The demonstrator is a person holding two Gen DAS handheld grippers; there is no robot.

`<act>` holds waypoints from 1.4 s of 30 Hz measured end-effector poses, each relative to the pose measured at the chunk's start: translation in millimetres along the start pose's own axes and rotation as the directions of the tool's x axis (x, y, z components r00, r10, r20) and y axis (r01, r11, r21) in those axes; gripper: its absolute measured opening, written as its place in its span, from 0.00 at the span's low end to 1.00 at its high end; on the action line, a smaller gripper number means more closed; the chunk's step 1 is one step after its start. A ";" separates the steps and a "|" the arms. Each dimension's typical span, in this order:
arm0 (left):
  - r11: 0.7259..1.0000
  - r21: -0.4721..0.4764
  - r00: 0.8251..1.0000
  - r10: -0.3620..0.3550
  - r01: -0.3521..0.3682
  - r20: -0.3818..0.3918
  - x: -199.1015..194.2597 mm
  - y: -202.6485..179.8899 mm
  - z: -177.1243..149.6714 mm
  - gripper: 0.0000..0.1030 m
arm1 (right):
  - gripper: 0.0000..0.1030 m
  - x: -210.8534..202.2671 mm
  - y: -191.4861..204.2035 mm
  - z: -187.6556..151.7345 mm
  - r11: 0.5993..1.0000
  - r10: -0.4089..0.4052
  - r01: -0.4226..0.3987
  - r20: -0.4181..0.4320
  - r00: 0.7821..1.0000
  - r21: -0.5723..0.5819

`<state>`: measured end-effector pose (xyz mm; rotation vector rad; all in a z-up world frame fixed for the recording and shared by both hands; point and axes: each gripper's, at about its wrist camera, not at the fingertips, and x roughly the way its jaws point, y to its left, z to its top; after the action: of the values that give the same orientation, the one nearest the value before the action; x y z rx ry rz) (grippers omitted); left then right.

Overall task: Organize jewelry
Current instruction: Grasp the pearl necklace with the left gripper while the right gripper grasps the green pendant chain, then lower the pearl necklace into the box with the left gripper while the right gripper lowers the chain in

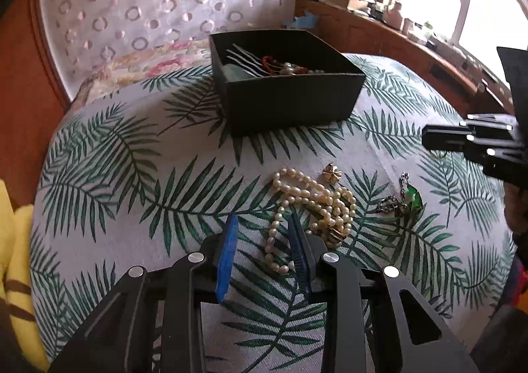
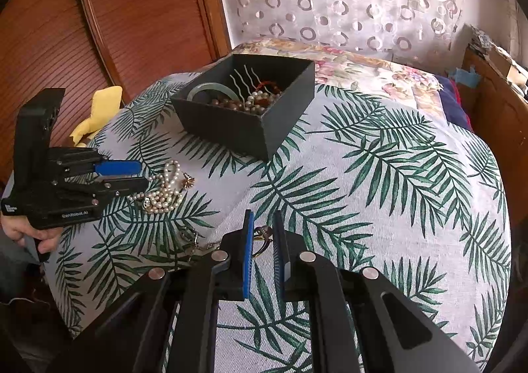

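- Left gripper [image 1: 264, 224] gapes, one strand of the pearl necklace [image 1: 310, 204] between its fingers.
- Right gripper [image 2: 263, 231] pinches one ring [image 2: 262, 236].
- One black box [image 1: 290, 99] sits behind, already holding jewelry.

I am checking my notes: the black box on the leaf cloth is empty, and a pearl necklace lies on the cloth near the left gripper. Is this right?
Not quite: the box is not empty. The right wrist view shows beads, pearls and a bangle inside. The necklace does lie by the left gripper.
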<state>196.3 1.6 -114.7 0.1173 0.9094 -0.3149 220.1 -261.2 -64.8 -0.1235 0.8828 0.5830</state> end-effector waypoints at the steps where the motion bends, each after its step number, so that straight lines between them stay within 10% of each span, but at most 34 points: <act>1: 1.000 0.013 1.000 0.009 -0.009 0.004 0.5 -2.3 -0.1 0.19 | 0.12 -0.1 -0.1 -0.2 1.000 0.000 0.000 0.000 1.000 0.000; 3: 1.000 0.028 1.000 0.012 -0.012 0.006 0.4 -4.2 -0.2 0.04 | 0.12 -0.4 0.1 -0.2 1.000 0.001 -0.001 -0.001 1.000 0.000; 14: 0.998 -0.029 0.993 -0.055 0.059 0.107 -44.6 3.2 16.9 0.03 | 0.12 -10.0 5.8 0.1 1.000 0.008 -0.008 0.018 1.000 -0.013; 42: 0.997 0.045 0.886 -0.078 0.064 0.457 -169.0 -6.0 154.5 0.03 | 0.12 -55.4 38.0 101.2 0.990 0.072 -0.043 0.219 0.973 -0.131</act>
<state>214.6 -3.0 113.5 0.0315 0.4374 -0.4033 242.9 -219.2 46.9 -0.1435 0.6331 0.6926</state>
